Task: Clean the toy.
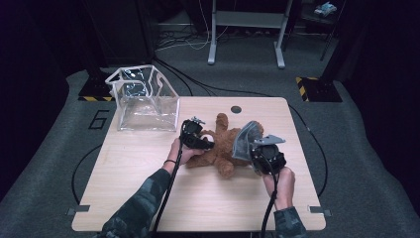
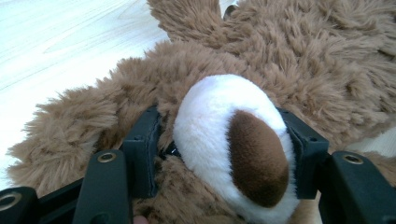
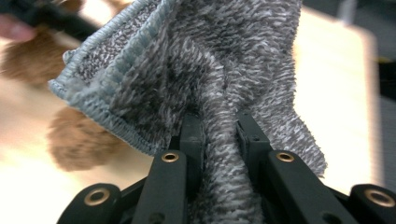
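Jaws of the left gripper (image 2: 224,154) clamp the plush bear's (image 1: 223,144) white snout (image 2: 219,130), seen close; the right gripper (image 3: 219,135) pinches a grey cloth (image 3: 210,70) above the table (image 1: 148,163).

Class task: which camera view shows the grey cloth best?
The right gripper view: the grey cloth shows its weave and stitched hem, pinched between the right gripper jaws. The high view shows it small, over the plush toy.
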A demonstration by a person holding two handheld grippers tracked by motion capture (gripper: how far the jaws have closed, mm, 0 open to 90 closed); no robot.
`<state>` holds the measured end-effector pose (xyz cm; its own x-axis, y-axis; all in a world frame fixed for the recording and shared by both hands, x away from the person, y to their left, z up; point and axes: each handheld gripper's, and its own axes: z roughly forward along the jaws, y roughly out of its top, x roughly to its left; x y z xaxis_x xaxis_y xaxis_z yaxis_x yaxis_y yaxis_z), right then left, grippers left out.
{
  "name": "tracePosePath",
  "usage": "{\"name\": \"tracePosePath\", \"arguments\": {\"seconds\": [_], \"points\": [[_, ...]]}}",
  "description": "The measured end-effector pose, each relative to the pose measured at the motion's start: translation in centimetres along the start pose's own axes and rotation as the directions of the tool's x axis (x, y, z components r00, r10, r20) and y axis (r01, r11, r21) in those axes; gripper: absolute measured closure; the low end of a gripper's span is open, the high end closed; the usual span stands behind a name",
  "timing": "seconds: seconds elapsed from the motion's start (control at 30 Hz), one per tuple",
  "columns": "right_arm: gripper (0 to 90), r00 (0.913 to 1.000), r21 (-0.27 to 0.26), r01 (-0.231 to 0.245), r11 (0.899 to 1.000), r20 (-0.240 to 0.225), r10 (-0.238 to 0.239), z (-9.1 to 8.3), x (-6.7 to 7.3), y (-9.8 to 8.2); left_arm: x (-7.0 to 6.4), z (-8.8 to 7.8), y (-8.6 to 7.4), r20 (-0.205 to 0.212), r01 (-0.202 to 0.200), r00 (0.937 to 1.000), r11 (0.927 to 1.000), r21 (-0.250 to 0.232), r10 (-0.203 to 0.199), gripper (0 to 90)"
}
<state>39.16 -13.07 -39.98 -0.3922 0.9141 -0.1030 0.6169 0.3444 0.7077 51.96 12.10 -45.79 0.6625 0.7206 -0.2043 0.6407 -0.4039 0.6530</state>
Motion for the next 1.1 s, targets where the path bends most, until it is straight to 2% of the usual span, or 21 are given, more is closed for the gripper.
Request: {"name": "tracePosePath", "arguments": {"seconds": [0.07,0.1,0.17,0.23,0.3,0.37,0.43,0.47,0.57,0.63,0.7,0.73,0.87,0.93,0.97,1.03,1.1], "points": [[75.9,0.9999,0.037,0.009,0.999,-0.006,-0.009,1.7,0.4,-0.2,0.1,0.0,0.0,0.004,0.003,1.0000,1.0000,-0.003,-0.003,41.0],[76.0,0.9998,0.069,0.017,0.997,0.012,-0.018,2.9,0.5,-0.5,0.1,0.0,0.0,0.005,-0.001,1.0000,1.0000,0.002,0.001,41.0],[76.1,0.9999,0.093,-0.009,0.996,0.013,0.008,4.2,-0.1,-1.6,0.2,-0.1,0.0,0.012,-0.009,0.9999,1.0000,0.002,0.009,40.9],[76.3,0.9991,0.105,-0.039,0.994,0.018,0.038,4.5,-0.9,-2.9,0.2,0.0,-0.1,0.016,-0.011,0.9998,0.9999,-0.001,0.011,40.9],[76.3,0.9977,0.128,-0.057,0.990,0.044,0.052,4.4,-1.9,-4.3,0.2,0.0,-0.1,0.016,-0.002,0.9999,1.0000,-0.006,0.002,40.9],[76.3,0.9928,0.157,-0.109,0.982,0.068,0.099,4.6,-3.2,-5.8,0.2,0.0,-0.1,0.016,-0.004,0.9999,1.0000,-0.005,0.004,40.9],[76.2,0.9895,0.163,-0.141,0.977,0.056,0.133,4.4,-4.0,-6.7,0.2,0.0,-0.1,0.016,-0.004,0.9999,1.0000,-0.005,0.004,40.9],[76.0,0.9907,0.140,-0.135,0.981,0.035,0.132,3.9,-4.0,-6.8,0.2,0.1,-0.1,0.016,-0.003,0.9999,1.0000,-0.005,0.003,40.9],[75.9,0.9969,0.092,-0.078,0.993,0.018,0.077,2.4,-2.4,-5.4,0.3,0.1,0.0,0.014,0.002,0.9999,1.0000,-0.005,-0.002,41.0],[76.0,0.9995,0.067,-0.030,0.997,0.009,0.029,2.1,-0.9,-4.2,0.1,0.1,0.0,0.004,-0.005,1.0000,1.0000,-0.001,0.005,40.9],[76.1,0.9989,0.078,0.040,0.996,0.020,-0.041,2.9,1.1,-2.8,0.1,0.1,0.0,0.002,-0.006,1.0000,1.0000,-0.001,0.006,40.9],[76.1,0.9978,0.096,0.059,0.994,0.023,-0.061,3.6,1.9,-2.4,0.1,0.1,0.0,0.003,-0.005,1.0000,1.0000,-0.002,0.005,40.9],[76.3,0.9930,0.102,0.118,0.988,-0.023,-0.116,6.2,4.3,-1.5,0.1,0.1,0.0,-0.001,-0.004,1.0000,1.0000,-0.002,0.004,41.0],[76.3,0.9885,0.093,0.133,0.987,-0.085,-0.125,6.7,5.4,-1.1,0.1,0.1,0.0,0.001,-0.005,1.0000,1.0000,0.001,0.005,40.9],[76.3,0.9834,0.083,0.149,0.985,-0.117,-0.139,7.1,6.2,-0.9,0.1,0.1,0.0,0.001,-0.006,1.0000,1.0000,0.002,0.006,41.0],[76.4,0.9786,0.101,0.189,0.977,-0.101,-0.179,7.6,6.7,-0.6,0.2,0.1,-0.1,0.009,-0.005,1.0000,1.0000,-0.005,0.005,41.0],[76.5,0.9841,0.105,0.158,0.982,-0.098,-0.148,7.9,6.3,-0.6,0.4,0.1,-0.2,0.017,-0.009,0.9998,0.9997,-0.022,0.010,40.9]]}}
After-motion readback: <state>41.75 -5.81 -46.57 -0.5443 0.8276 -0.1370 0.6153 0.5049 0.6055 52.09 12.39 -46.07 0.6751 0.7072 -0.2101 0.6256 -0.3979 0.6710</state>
